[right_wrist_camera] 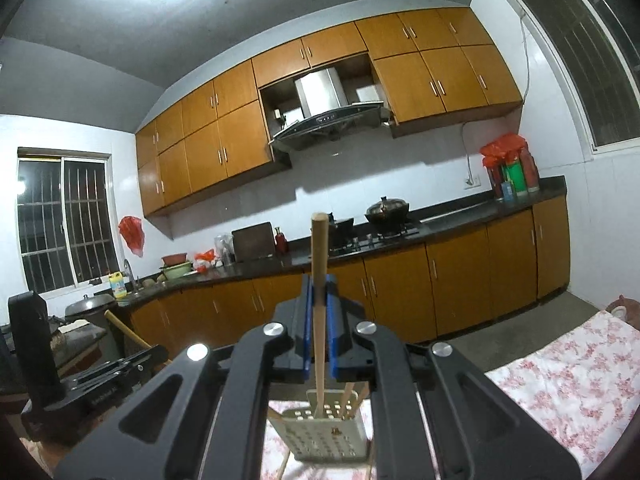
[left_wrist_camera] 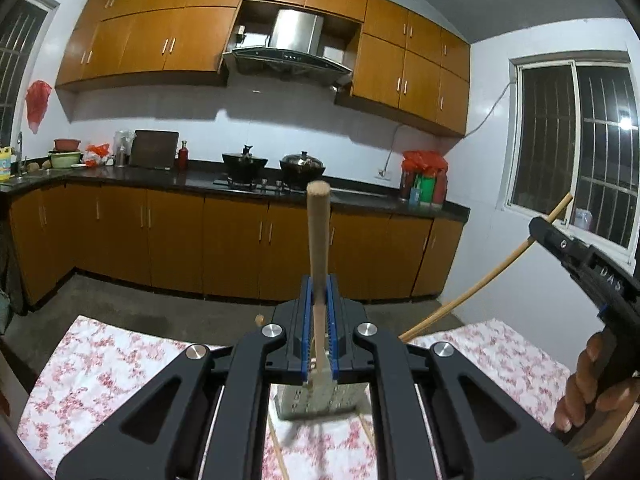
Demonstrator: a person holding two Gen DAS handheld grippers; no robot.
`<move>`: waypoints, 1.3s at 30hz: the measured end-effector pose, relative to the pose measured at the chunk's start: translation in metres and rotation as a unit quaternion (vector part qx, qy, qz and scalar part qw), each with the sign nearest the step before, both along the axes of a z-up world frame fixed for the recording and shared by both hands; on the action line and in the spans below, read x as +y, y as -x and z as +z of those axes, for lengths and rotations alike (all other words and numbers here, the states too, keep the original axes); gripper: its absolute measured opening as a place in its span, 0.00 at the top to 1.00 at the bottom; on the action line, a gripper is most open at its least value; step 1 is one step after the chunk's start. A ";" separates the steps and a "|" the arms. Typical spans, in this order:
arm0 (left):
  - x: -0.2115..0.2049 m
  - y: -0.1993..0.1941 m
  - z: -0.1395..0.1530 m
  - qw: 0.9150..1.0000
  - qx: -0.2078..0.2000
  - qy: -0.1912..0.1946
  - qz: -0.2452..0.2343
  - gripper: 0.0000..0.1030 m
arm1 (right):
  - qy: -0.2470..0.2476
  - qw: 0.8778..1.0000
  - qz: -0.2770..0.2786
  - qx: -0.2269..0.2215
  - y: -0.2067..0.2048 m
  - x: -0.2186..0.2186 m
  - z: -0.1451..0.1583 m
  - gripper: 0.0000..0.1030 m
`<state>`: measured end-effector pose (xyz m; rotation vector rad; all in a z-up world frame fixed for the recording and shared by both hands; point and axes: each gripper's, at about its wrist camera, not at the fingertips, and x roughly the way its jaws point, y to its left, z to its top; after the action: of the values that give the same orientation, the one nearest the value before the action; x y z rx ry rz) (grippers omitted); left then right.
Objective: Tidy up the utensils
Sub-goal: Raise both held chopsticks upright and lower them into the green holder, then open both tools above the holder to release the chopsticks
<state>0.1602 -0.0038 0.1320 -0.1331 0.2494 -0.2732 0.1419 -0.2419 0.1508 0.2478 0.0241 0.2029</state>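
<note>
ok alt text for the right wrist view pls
The right gripper is shut on a wooden stick that points up, above a perforated metal utensil holder on a floral tablecloth. Behind it is a kitchen with orange-brown cabinets and a range hood.

Wooden sticks [left_wrist_camera: 318,236] upright (above perforated holder [right_wrist_camera: 320,432])

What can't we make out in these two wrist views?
- Left wrist: working end of the wooden utensil held in the left gripper is hidden by the gripper body.
- Right wrist: lower end of the wooden stick is lost inside the perforated holder.
- Both: the holder's base is cut off by the gripper arms.
- Countertop items: too small.
</note>
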 end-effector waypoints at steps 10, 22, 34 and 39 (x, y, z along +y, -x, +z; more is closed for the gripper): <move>-0.006 -0.016 0.009 0.999 -0.036 0.013 0.020 0.93 | 0.015 1.000 -0.004 0.024 -0.037 0.010 -0.012 0.92; -0.019 -0.049 -0.038 0.999 0.029 -0.011 0.019 0.93 | 0.045 0.995 0.004 0.094 -0.072 0.025 -0.049 0.92; -0.016 -0.044 -0.028 0.999 0.024 -0.001 0.023 0.63 | 0.043 0.993 -0.008 0.108 -0.065 0.016 -0.054 0.73; -0.008 -0.030 -0.020 0.999 0.015 0.004 0.031 0.61 | 0.054 0.992 -0.024 0.113 -0.050 0.006 -0.057 0.67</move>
<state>0.1900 -0.0119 0.1119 -0.1520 0.2744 -0.2112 0.1915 -0.2355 0.0942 0.1630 0.2533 0.1233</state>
